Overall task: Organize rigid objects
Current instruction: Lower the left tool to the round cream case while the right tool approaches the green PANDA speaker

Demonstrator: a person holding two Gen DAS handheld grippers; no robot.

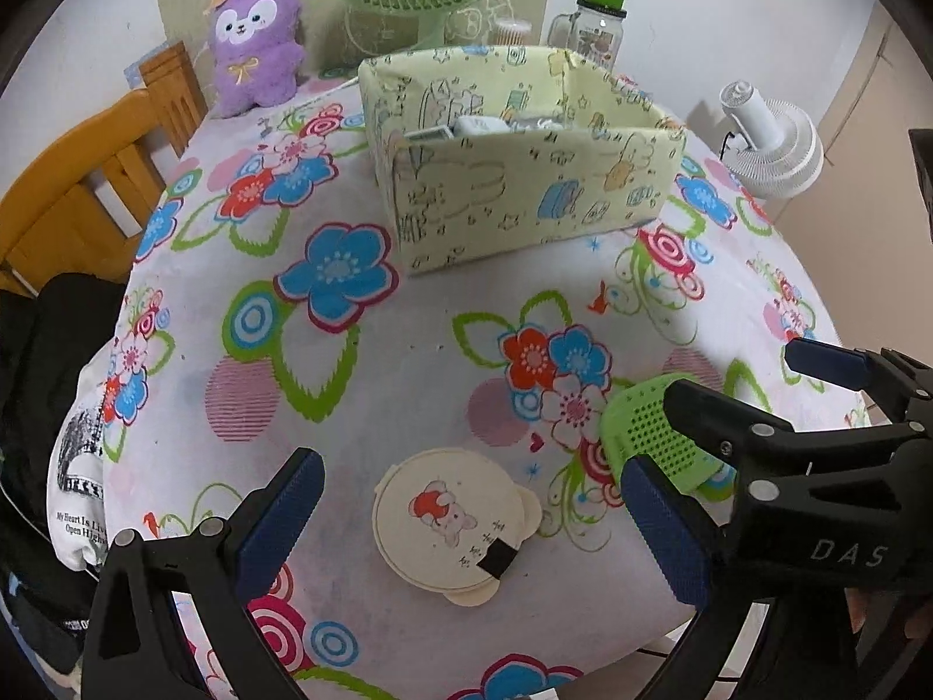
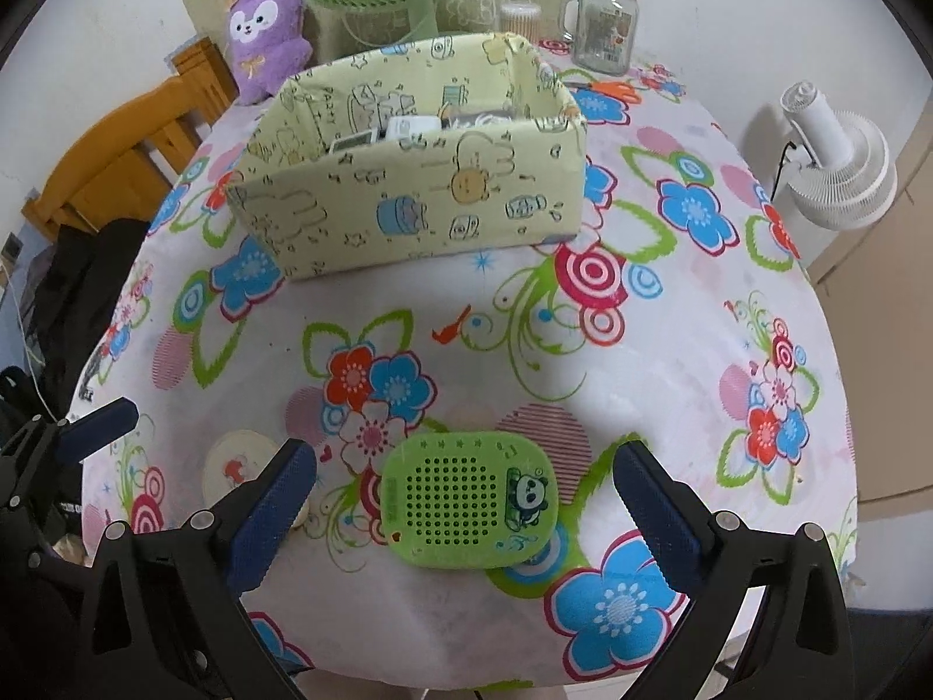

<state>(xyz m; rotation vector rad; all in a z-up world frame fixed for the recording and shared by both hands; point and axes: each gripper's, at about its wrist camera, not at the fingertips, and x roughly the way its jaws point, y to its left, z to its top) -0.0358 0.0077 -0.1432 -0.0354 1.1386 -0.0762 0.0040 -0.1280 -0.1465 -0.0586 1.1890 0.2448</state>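
Green perforated case point(image 2: 471, 499) lay flat low in the right wrist frame, panda sticker upright, between the right tongs point(image 2: 463, 516), spread wide apart. Left tongs point(image 1: 472, 531), also apart, flanked a cream round lid point(image 1: 452, 522). Patterned box point(image 2: 408, 169) stood beyond, upper centre on the worktop point(image 2: 670, 361).

The left gripper point(image 1: 466, 531) is held low in the frame, tipped downward, with its jaws spread wide apart. The right gripper point(image 2: 463, 507) is tipped down too, and its jaws are opened wide.
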